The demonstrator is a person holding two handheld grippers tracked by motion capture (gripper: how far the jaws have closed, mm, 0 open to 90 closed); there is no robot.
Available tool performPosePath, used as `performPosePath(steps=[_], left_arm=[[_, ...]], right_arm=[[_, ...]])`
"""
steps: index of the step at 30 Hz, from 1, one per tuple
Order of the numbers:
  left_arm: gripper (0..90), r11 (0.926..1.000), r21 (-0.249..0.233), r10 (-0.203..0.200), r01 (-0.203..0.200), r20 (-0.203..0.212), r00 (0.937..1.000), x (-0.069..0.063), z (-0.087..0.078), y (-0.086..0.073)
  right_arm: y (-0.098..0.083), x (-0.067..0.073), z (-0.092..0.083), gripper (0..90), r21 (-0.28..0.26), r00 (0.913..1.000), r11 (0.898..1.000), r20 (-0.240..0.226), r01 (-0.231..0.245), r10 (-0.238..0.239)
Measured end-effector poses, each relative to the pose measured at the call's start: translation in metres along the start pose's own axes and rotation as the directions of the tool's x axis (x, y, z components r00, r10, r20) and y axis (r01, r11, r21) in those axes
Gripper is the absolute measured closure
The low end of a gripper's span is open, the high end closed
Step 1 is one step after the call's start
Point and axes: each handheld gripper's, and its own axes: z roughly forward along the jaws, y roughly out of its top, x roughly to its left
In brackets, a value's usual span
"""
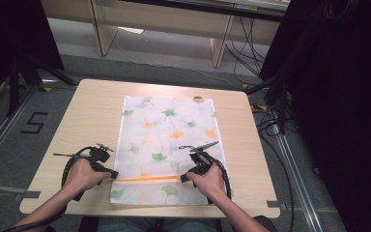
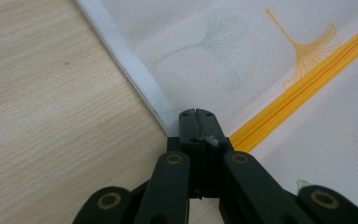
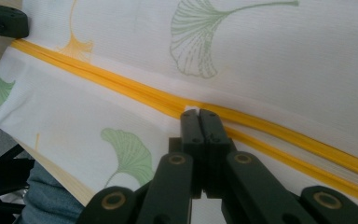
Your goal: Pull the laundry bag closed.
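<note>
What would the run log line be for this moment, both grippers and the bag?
left gripper: shut at zipper's end, bag edge | right gripper: shut at zipper pull | bag: flat on table

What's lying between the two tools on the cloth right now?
The orange zipper strip of the leaf-print cloth runs between the left tool and right tool; nothing else lies on that stretch, as the high view shows.

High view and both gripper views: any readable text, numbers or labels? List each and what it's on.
"5": a black numeral marked on the grey floor, left of the light wooden table.
The white ginkgo-leaf print fabric bag with the yellow zipper carries leaf prints, no lettering.
The left gripper and right gripper bear no readable marking.
</note>
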Motion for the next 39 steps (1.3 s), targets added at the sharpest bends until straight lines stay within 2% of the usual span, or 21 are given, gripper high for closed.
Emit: performPosePath(steps=[2,3,5,6,8,10,11,13,14,15,16,17,18,20,22,27,28,31,35,37,39], left_arm=[[90.0,1.0,0.0,-0.005,0.005,0.001,1.0,0.0,0.0,0.0],[90.0,0.9999,0.0,-0.011,0.011,0.002,0.9999,-0.001,0.0,0.0],[90.0,1.0,0.0,0.003,-0.003,-0.001,1.0,0.0,0.0,0.0],[90.0,1.0,0.0,0.006,-0.006,-0.002,1.0,0.0,0.0,0.0],[90.0,1.0,0.0,0.0,0.0,0.0,1.0,0.0,0.0,0.0],[90.0,1.0,0.0,-0.008,0.008,0.006,0.9999,0.0,0.0,0.0],[90.0,1.0,0.001,0.006,-0.006,0.007,1.0,0.001,0.0,0.0],[90.0,1.0,0.001,-0.003,0.003,0.001,1.0,0.0,0.0,0.0],[90.0,0.9982,-0.027,-0.053,0.053,0.006,0.9986,-0.004,0.002,-0.001],[90.0,0.9984,-0.026,-0.049,0.049,0.006,0.9988,-0.004,0.002,0.0],[90.0,1.0,-0.001,-0.009,0.009,0.002,1.0,-0.001,0.0,0.0],[90.0,1.0,-0.001,0.006,-0.006,-0.001,1.0,0.001,0.0,0.0],[90.0,1.0,0.0,0.004,-0.004,-0.001,1.0,0.0,0.0,0.0],[90.0,1.0,0.0,0.004,-0.004,-0.001,1.0,0.0,0.0,0.0],[90.0,1.0,0.0,0.003,-0.003,0.0,1.0,0.0,0.0,0.0],[90.0,1.0,0.001,0.001,-0.001,-0.001,1.0,0.0,0.0,0.0],[90.0,0.999,-0.024,-0.038,0.038,0.003,0.9993,-0.003,0.002,0.0],[90.0,1.0,0.0,0.006,-0.006,-0.002,1.0,0.001,0.0,0.0],[90.0,1.0,0.0,0.004,-0.004,-0.001,1.0,0.0,0.0,0.0],[90.0,1.0,-0.001,0.003,-0.003,-0.001,1.0,0.0,0.0,0.0],[90.0,1.0,-0.001,0.005,-0.005,-0.002,1.0,0.0,0.0,0.0]], right_arm=[[0.0,-0.002,-0.001,90.0,0.017,1.0,1.0,-0.004,-0.001,0.001],[0.0,-0.005,-0.001,90.0,0.002,0.9996,1.0,0.004,0.028,-0.028],[-0.001,-0.004,-0.004,90.0,0.029,0.9998,0.999,0.007,-0.019,0.019],[-0.002,-0.007,-0.003,90.0,0.002,0.9999,1.0,-0.005,0.012,-0.012],[-0.002,-0.007,-0.005,90.0,0.012,0.9998,1.0,0.002,-0.021,0.021],[-0.003,-0.009,-0.006,90.0,0.006,0.9997,1.0,0.009,-0.021,0.021],[-0.004,-0.01,-0.007,90.0,0.01,0.9996,1.0,0.007,-0.027,0.026],[-0.004,-0.01,-0.007,90.0,0.008,0.9996,1.0,0.005,-0.027,0.027],[-0.004,-0.011,-0.007,90.0,0.008,0.9995,1.0,0.006,-0.03,0.03],[-0.004,-0.011,-0.007,90.0,0.008,0.9995,1.0,0.005,-0.03,0.03],[-0.004,-0.011,-0.007,90.0,0.014,0.9995,0.999,-0.005,-0.031,0.031],[-0.004,-0.013,-0.007,90.0,0.011,0.9999,1.0,0.0,-0.015,0.015],[-0.004,-0.014,-0.006,90.0,-0.004,1.0,1.0,0.001,0.006,-0.006],[-0.004,-0.015,-0.006,90.0,-0.007,1.0,1.0,0.0,0.008,-0.008],[-0.005,-0.013,-0.009,90.0,0.008,0.9996,1.0,0.009,-0.028,0.028],[-0.006,-0.017,-0.01,90.0,0.002,0.9993,0.999,0.009,-0.035,0.035],[-0.007,-0.017,-0.011,90.0,0.006,0.9994,0.999,0.01,-0.034,0.034],[-0.006,-0.021,-0.009,90.0,-0.017,0.9998,1.0,0.007,0.021,-0.021],[-0.006,-0.018,-0.011,90.0,0.004,0.9992,0.999,0.017,-0.037,0.037],[-0.007,-0.019,-0.011,90.0,-0.012,0.9998,1.0,0.014,-0.012,0.012],[-0.007,-0.02,-0.013,90.0,0.008,0.9991,0.999,0.004,-0.041,0.041]])
